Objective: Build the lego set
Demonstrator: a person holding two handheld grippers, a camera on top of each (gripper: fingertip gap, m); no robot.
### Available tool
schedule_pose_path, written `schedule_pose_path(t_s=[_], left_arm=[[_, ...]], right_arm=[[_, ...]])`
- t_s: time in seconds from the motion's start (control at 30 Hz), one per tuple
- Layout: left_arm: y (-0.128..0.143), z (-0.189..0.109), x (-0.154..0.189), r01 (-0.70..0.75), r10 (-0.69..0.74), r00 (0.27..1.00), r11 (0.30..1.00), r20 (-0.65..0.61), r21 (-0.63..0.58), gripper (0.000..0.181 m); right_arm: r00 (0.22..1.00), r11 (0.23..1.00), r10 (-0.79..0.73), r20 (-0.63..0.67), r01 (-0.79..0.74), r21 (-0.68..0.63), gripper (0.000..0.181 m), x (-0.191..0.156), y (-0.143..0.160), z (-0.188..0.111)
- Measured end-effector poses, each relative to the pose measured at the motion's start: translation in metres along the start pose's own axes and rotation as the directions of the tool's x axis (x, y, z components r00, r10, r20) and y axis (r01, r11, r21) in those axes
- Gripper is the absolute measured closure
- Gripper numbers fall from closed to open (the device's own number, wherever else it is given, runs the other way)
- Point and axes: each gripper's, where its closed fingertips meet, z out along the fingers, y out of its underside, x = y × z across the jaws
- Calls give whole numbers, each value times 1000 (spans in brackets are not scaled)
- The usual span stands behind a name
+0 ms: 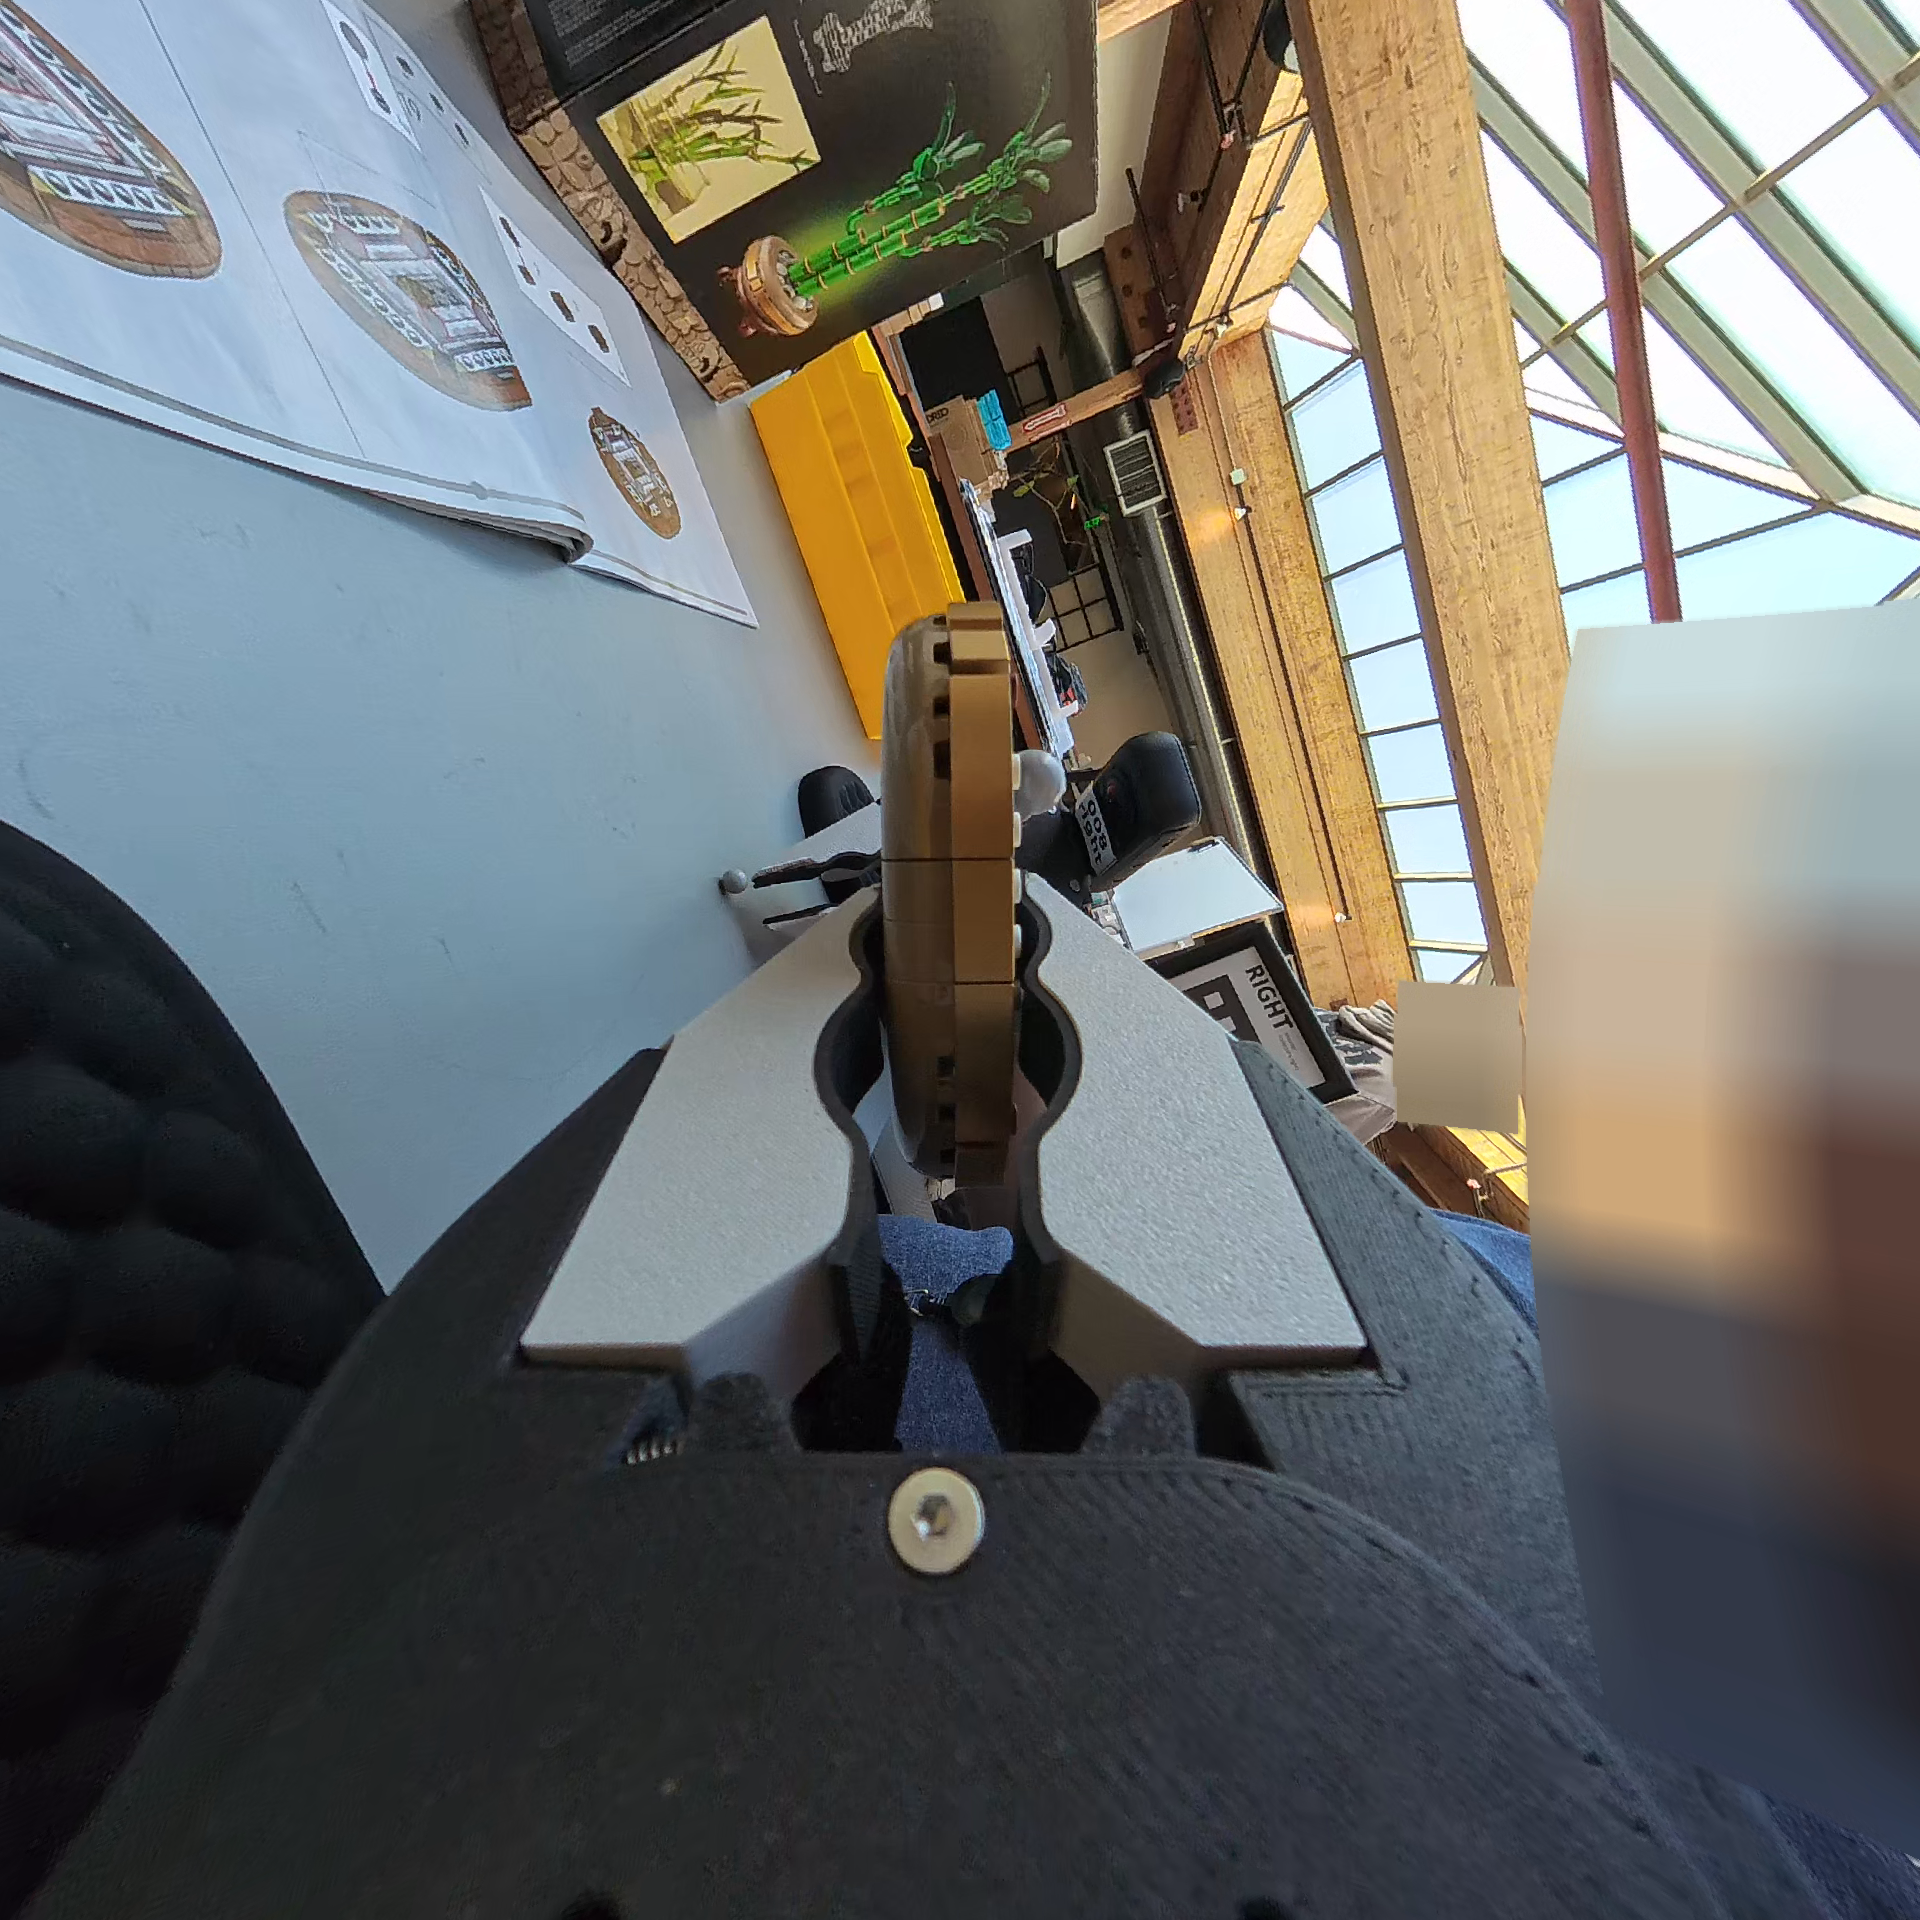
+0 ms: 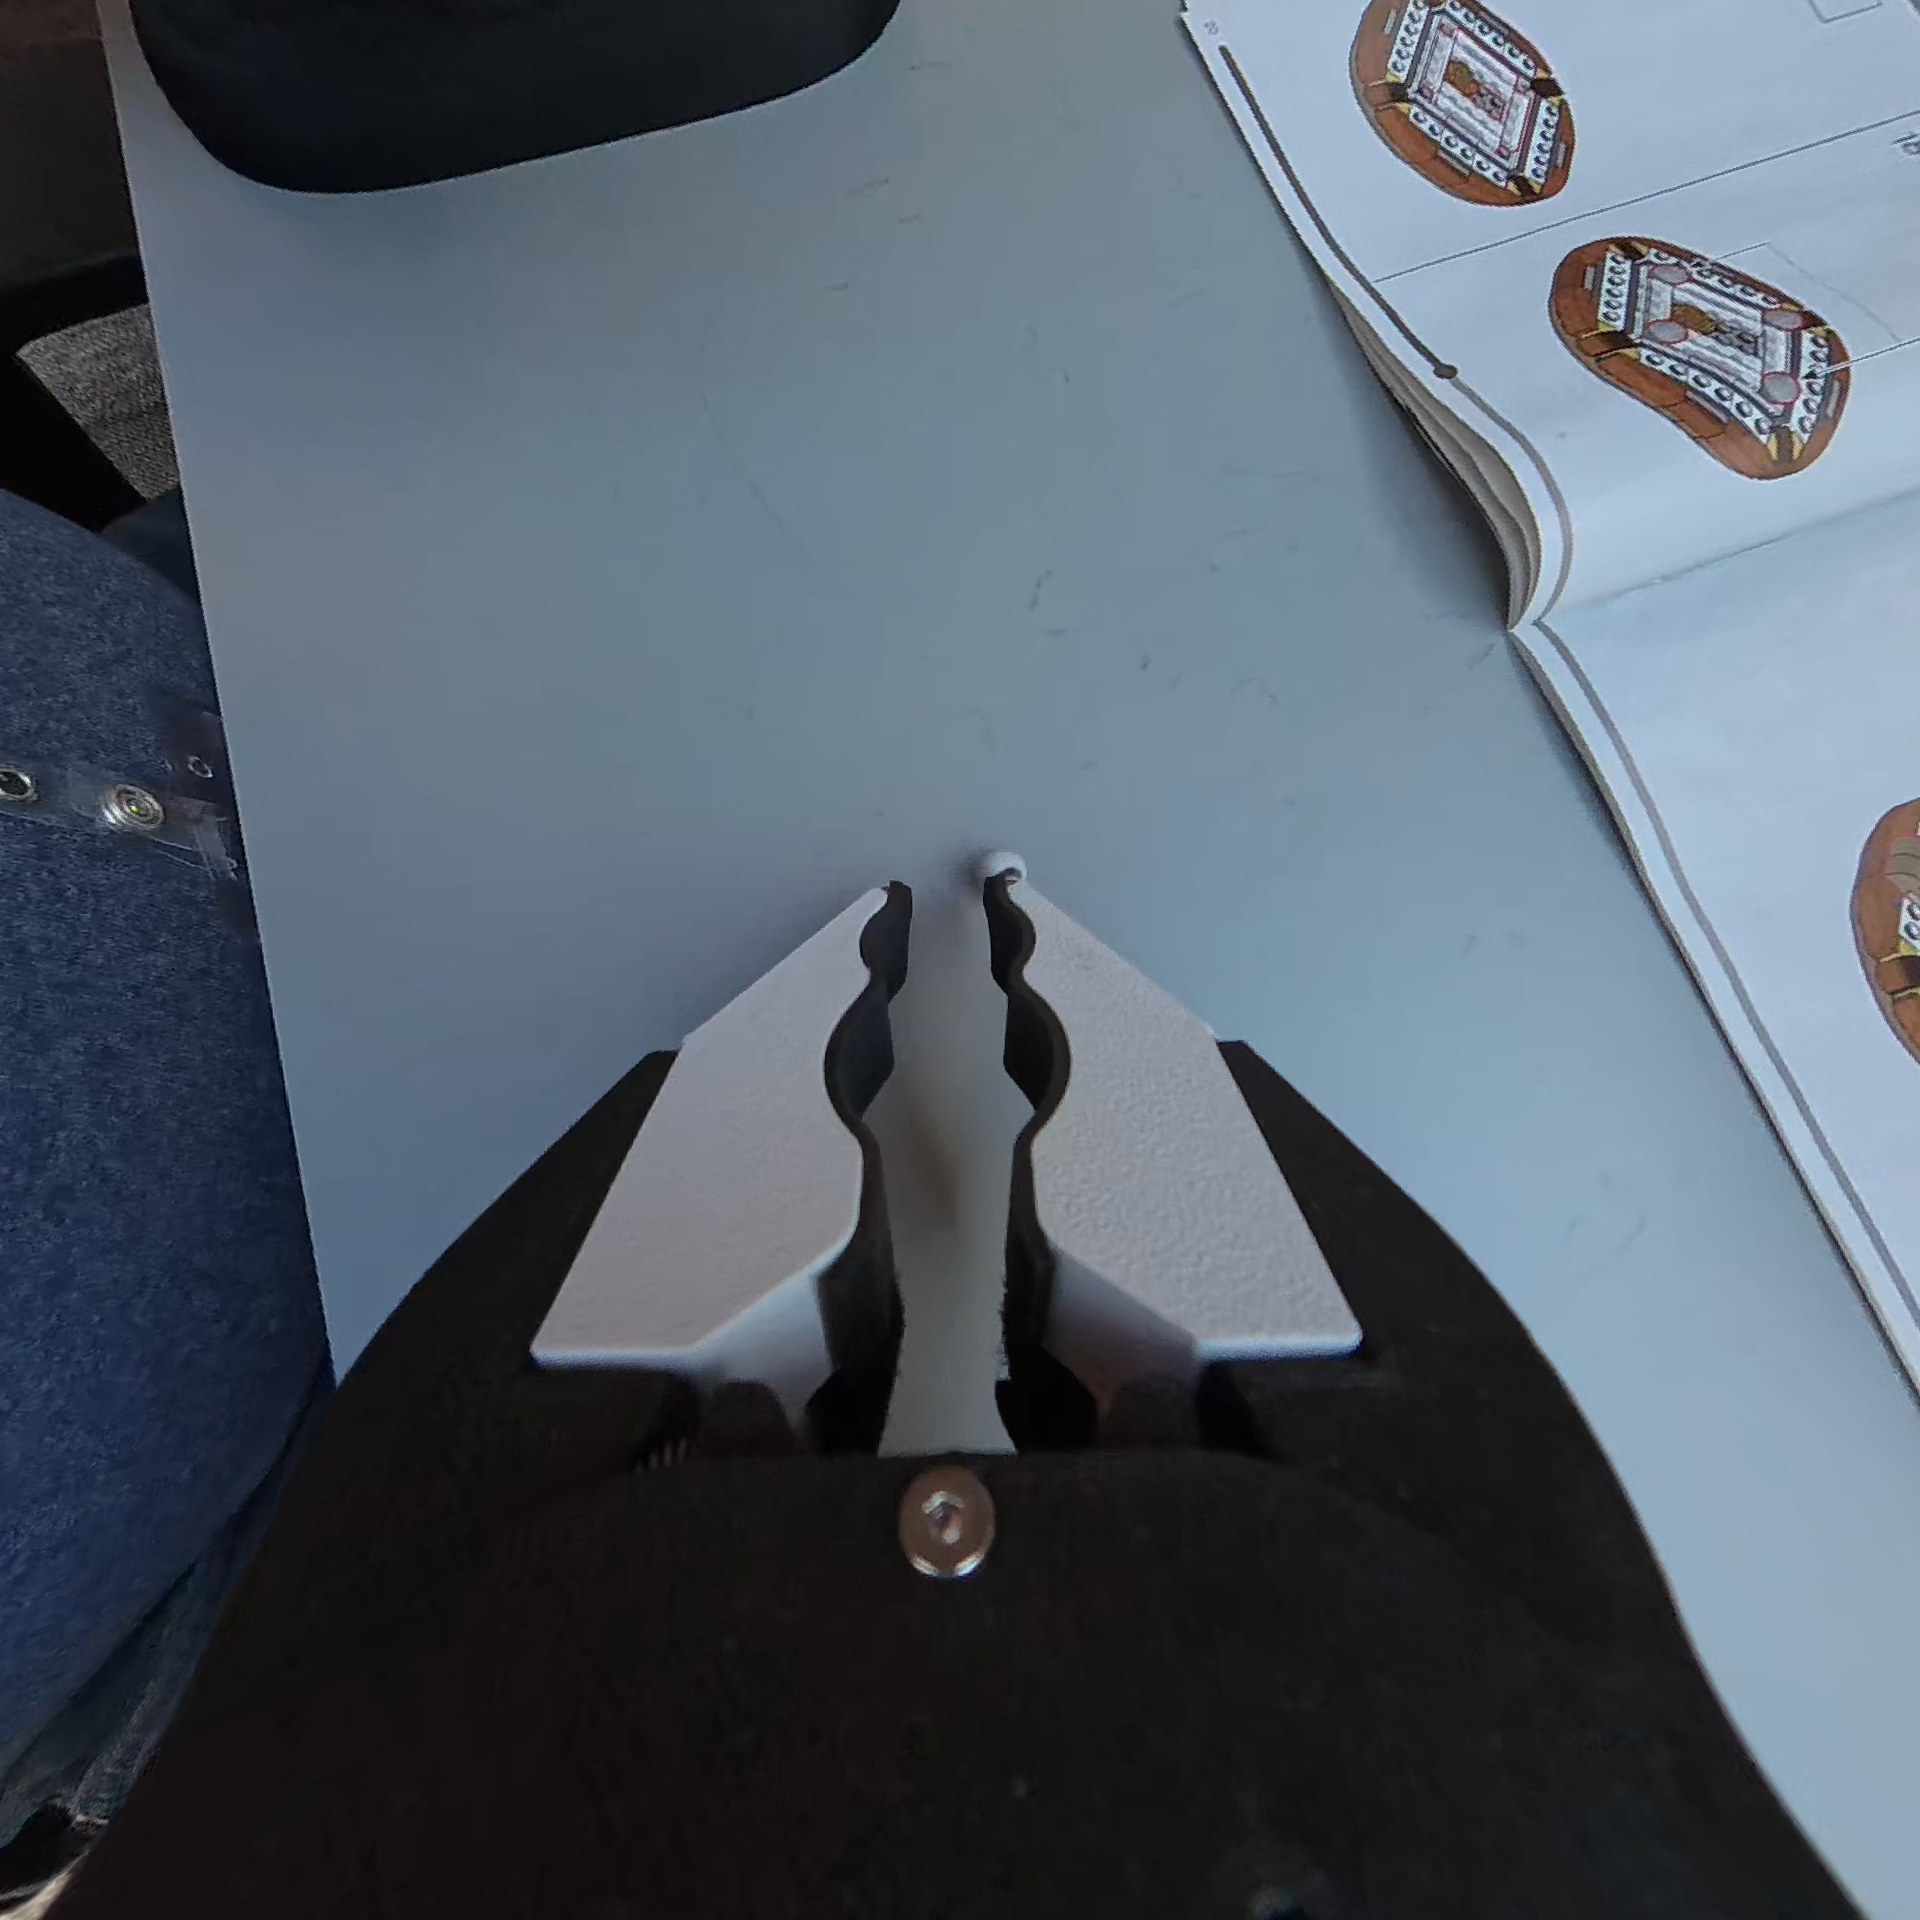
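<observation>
The left tongs [image 1: 948, 971] are pinching a round tan-and-gold Lego assembly [image 1: 948, 831] edge-on between their grey fingers [image 1: 727, 1174], holding it lifted off the grey tabletop [image 1: 364, 831]. The disc is standing upright in the grip, its studded face turning toward the right of the view and its smooth curved underside toward the left.

Farther off in the left wrist view, the right tongs [image 1: 805, 888] are showing as two thin black tips reaching toward a small white round piece [image 1: 734, 882] that is lying on the tabletop. In the right wrist view those tongs [image 2: 948, 891] are standing slightly spread, with a narrow gap between the tips and nothing clamped in them; the white round piece [image 2: 1003, 864] is sitting on the tabletop [image 2: 727, 520] just beyond the right-hand fingertip [image 2: 1000, 904], touching it or very nearly so.

An open instruction booklet [image 2: 1662, 520] is lying flat on the tabletop, well apart from the white piece, its pages showing round brown build diagrams. The same booklet [image 1: 312, 260] is appearing in the left wrist view, with the black Lego box [image 1: 831, 156] bearing a green bamboo picture behind it and a yellow bin [image 1: 852, 520] beside that. A person's leg in blue denim [image 2: 104, 1039] is sitting at the tabletop's edge.
</observation>
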Motion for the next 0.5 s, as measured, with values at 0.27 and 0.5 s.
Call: schedule_pose_path(t_s=[0.27, 0.5], left_arm=[[2, -1, 0, 3, -3, 1000, 1000, 1, 2, 162], [3, -1, 1, 2, -2, 1000, 1000, 1, 1, 162]], right_arm=[[999, 1000, 24, -36, -24, 1, 167, 2, 2, 5], [1000, 1000, 10, -29, -10, -3, 172, 3, -5, 16]])
